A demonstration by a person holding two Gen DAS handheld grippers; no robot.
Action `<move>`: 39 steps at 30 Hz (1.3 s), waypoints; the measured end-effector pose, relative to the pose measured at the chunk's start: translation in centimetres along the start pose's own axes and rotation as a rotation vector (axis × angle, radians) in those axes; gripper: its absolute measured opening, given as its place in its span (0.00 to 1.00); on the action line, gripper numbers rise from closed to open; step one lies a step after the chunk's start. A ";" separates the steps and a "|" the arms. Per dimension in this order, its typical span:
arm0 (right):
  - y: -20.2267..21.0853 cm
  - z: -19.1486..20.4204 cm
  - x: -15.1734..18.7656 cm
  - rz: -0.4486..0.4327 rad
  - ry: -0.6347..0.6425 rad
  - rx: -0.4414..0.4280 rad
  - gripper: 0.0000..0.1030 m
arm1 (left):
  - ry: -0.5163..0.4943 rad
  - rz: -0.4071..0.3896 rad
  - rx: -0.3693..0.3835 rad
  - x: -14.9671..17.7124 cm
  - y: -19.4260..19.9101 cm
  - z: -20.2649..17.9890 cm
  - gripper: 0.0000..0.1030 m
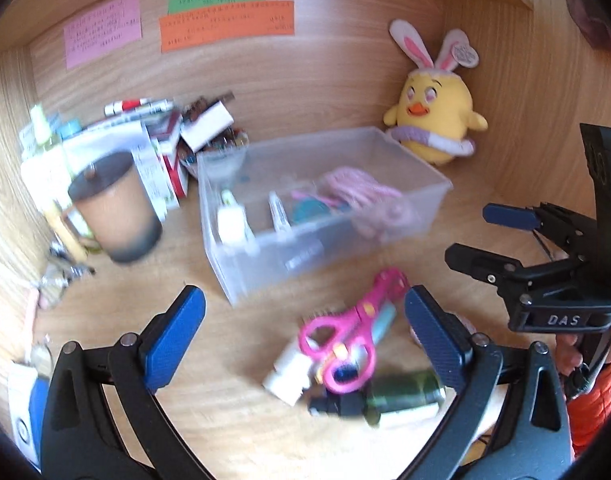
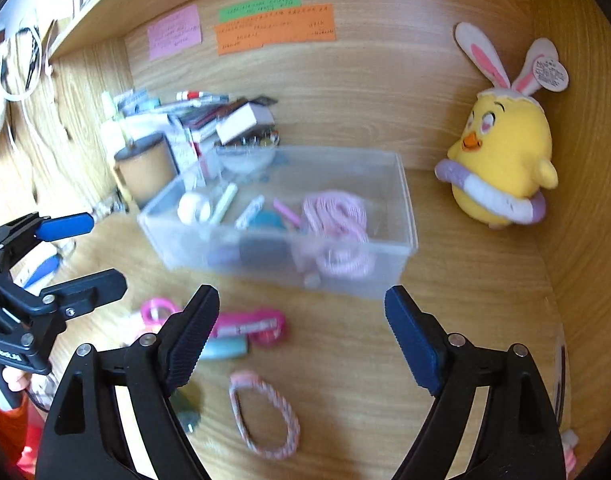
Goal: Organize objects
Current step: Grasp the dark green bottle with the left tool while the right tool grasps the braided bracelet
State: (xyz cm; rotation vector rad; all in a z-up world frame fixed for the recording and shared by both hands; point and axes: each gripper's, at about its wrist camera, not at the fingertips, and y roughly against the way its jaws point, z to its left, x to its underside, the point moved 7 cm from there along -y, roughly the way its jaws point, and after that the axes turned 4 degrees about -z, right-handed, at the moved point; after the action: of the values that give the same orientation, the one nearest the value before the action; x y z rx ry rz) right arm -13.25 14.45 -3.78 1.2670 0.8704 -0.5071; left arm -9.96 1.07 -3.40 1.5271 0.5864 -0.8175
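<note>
The clear plastic bin (image 1: pixel 317 216) sits on the wooden desk (image 1: pixel 233 420) and serves as the landmark here. Inside it lie a coil of pink cord (image 2: pixel 339 216), a teal object (image 1: pixel 309 208), a white bottle (image 1: pixel 231 220) and a few pen-like sticks (both views are blurred, so finer detail is lost).

In front of the bin, on the near side, pink scissors (image 1: pixel 345 336) rest on top of a small heap: a white tube (image 1: pixel 289 376), a pale teal piece and a dark green bottle (image 1: pixel 405 392) lying on its side. Also in front of the bin, nearer its right end, a pink-and-white braided loop (image 2: pixel 265 416) lies flat on the desk, apart from the heap.

The left gripper (image 1: pixel 305 336) is spread wide and holds nothing; the scissors heap shows between its blue fingers (image 1: pixel 177 340). The right gripper (image 2: pixel 301 336) is likewise spread wide and empty, hovering in front of the bin with the braided loop between and below its fingers.

Left of the bin stands a brown cup with a dark lid (image 1: pixel 117 208), backed by a pile of boxes and markers (image 1: pixel 153 132). Behind the bin's right end a yellow chick plush with bunny ears (image 2: pixel 501 152) sits against the wooden back wall, which carries pink, green and orange paper notes (image 1: pixel 225 20).
</note>
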 end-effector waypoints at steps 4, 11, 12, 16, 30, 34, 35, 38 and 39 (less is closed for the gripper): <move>0.5 -0.2 2.4 0.016 0.009 0.040 0.80 | 0.001 0.026 0.003 2.8 0.3 -0.9 0.98; -0.2 0.1 5.8 0.096 -0.005 -0.029 0.80 | 0.021 0.064 0.061 5.7 1.0 -2.6 0.98; -0.5 0.2 6.2 0.111 -0.004 -0.036 0.80 | 0.019 0.075 0.071 6.2 0.9 -2.9 0.98; -1.8 0.6 6.7 0.151 -0.007 -0.075 0.80 | 0.005 0.102 0.060 7.7 0.5 -3.6 0.98; -4.0 3.0 6.5 0.200 0.105 -0.118 0.46 | -0.034 0.042 0.072 7.2 1.0 -5.3 0.75; -4.1 3.1 6.4 0.194 0.122 -0.094 0.31 | -0.034 0.074 0.078 7.7 0.0 -5.7 0.58; -4.1 3.1 6.4 0.192 0.118 -0.096 0.26 | -0.032 0.074 0.076 7.7 -0.1 -5.7 0.52; -4.0 3.0 6.3 0.190 0.106 -0.103 0.19 | -0.013 0.072 0.086 7.8 0.2 -5.6 0.51; -4.0 3.0 6.4 0.188 0.096 -0.104 0.18 | -0.007 0.071 0.094 7.8 0.3 -5.5 0.51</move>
State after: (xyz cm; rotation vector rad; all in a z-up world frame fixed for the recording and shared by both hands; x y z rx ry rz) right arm -11.62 11.38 -11.05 1.2704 0.8372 -0.2501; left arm -4.04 5.68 -9.29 1.6210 0.4920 -0.8051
